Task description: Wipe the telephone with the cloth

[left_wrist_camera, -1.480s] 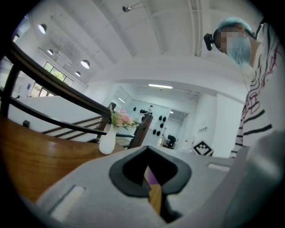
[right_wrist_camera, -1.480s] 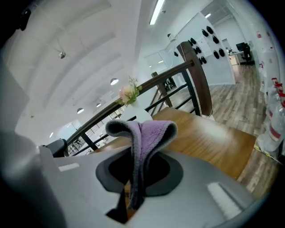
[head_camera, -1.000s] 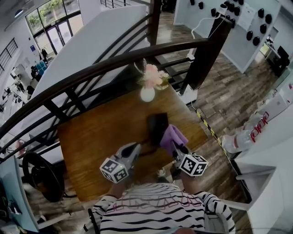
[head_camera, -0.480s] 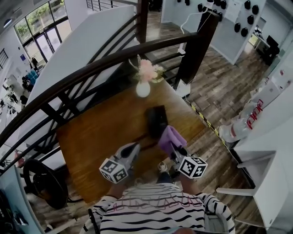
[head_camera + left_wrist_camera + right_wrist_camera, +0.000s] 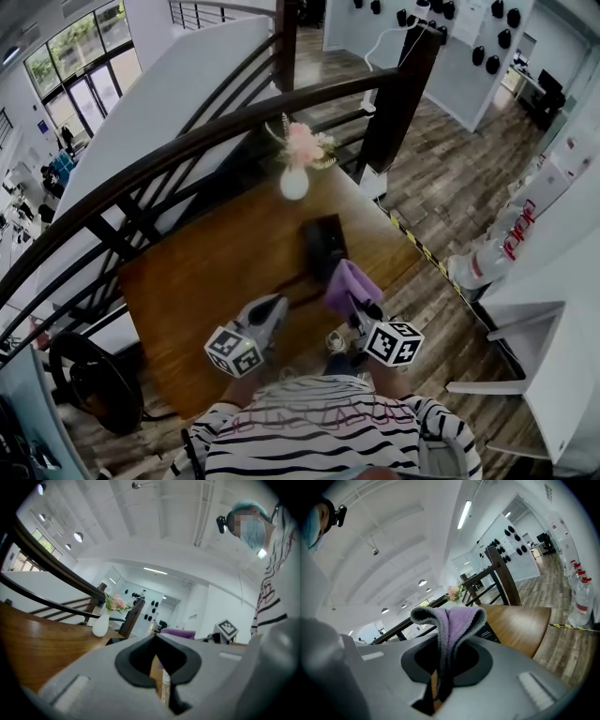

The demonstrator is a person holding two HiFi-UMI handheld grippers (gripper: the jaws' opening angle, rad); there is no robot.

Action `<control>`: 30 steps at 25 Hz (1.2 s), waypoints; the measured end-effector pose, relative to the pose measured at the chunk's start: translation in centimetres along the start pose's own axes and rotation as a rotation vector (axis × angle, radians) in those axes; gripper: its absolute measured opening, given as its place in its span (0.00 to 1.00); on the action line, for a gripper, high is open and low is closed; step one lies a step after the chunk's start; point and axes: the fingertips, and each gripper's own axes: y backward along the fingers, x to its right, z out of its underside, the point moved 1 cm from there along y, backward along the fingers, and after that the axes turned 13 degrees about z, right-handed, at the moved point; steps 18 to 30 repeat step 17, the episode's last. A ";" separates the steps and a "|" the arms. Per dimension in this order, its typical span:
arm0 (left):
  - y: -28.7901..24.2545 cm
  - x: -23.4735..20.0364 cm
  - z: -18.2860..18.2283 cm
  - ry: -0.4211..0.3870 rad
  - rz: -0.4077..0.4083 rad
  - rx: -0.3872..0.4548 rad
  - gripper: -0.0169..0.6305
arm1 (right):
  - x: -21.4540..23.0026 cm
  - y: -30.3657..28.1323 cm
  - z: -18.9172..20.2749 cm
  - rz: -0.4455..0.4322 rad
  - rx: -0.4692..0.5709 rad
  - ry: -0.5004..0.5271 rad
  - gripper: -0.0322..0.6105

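Right tool pinches the purple cloth at a fold, and the loose end sticks up past the jaws. Black telephone lies on the wooden table, just beyond the cloth. Left tool is pressed together with nothing in it, near the telephone. Cloth looks soft, light and floppy, so the grip on the fold is fine. Telephone looks rigid and may slide; brace its edge.
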 end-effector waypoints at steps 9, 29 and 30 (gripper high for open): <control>1.2 -0.1 0.0 0.004 0.001 0.001 0.03 | -0.9 -0.2 0.6 -0.004 0.003 -0.022 0.10; 1.6 -0.4 0.1 0.009 0.007 -0.004 0.03 | -1.0 -0.2 1.1 0.009 0.001 -0.019 0.10; 1.6 -0.4 0.1 0.009 0.007 -0.004 0.03 | -1.0 -0.2 1.1 0.009 0.001 -0.019 0.10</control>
